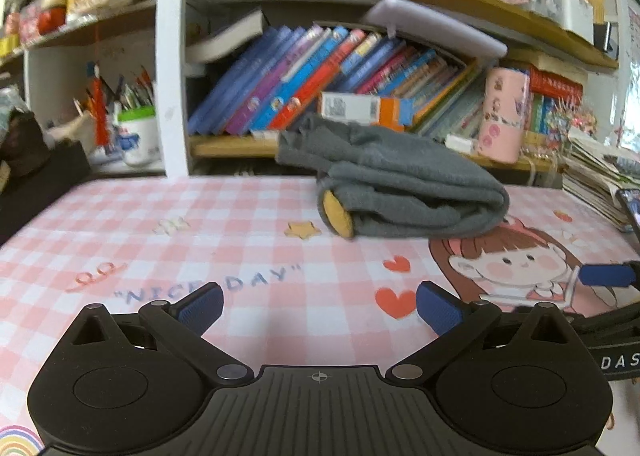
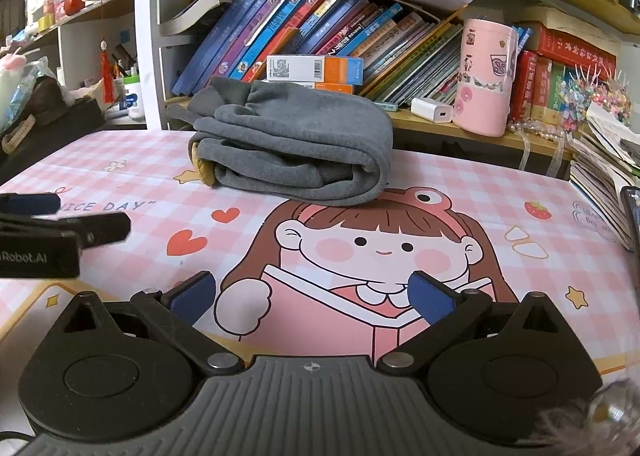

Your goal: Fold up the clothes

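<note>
A grey garment [image 1: 400, 188] lies folded in a thick bundle at the far side of the pink checked mat [image 1: 240, 224], with a yellow patch showing at its left end. It also shows in the right wrist view [image 2: 296, 148]. My left gripper [image 1: 320, 308] is open and empty, low over the mat, well short of the garment. My right gripper [image 2: 312, 296] is open and empty, over the cartoon girl print, also short of the garment. The left gripper shows at the left edge of the right wrist view [image 2: 48, 232].
A bookshelf with slanted books [image 2: 312, 36] stands right behind the garment. A pink tin [image 2: 484, 80] and white charger [image 2: 432, 110] sit on the low shelf. A paper stack [image 2: 604, 168] and a phone [image 2: 634, 212] lie at the right edge. A dark bag [image 2: 44, 128] sits left.
</note>
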Motion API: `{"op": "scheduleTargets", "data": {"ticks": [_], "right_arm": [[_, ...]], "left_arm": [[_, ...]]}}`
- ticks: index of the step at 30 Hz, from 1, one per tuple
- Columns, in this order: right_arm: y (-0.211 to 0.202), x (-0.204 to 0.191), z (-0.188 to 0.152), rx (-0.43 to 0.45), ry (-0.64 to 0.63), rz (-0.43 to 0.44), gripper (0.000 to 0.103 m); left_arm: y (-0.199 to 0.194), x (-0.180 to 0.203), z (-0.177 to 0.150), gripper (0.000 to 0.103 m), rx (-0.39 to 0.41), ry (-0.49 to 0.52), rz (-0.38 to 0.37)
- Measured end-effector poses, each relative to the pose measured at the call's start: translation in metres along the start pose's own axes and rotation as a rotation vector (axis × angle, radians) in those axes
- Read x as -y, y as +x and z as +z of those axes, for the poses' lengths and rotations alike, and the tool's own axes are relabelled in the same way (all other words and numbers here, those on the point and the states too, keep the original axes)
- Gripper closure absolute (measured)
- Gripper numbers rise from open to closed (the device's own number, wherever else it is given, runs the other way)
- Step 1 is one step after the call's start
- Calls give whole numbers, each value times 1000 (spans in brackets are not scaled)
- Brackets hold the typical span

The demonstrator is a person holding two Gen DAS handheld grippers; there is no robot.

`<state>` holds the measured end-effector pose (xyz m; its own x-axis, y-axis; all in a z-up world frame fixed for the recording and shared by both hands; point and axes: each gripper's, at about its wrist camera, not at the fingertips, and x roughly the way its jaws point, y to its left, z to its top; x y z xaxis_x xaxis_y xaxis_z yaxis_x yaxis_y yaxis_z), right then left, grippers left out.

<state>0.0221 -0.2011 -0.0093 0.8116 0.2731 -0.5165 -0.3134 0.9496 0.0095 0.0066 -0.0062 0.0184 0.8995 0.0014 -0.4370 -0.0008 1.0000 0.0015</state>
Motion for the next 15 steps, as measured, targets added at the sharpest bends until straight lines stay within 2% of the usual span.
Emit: {"op": "scheduleTargets", "data": {"ticks": [2,15], "right_arm": [[0,0,0,0,-2,1,0],[1,0,0,-6,-2,2,0]], "left_arm": [[-1,0,1,0,16,8,21],[2,5,0,0,-9,42,-7]]}}
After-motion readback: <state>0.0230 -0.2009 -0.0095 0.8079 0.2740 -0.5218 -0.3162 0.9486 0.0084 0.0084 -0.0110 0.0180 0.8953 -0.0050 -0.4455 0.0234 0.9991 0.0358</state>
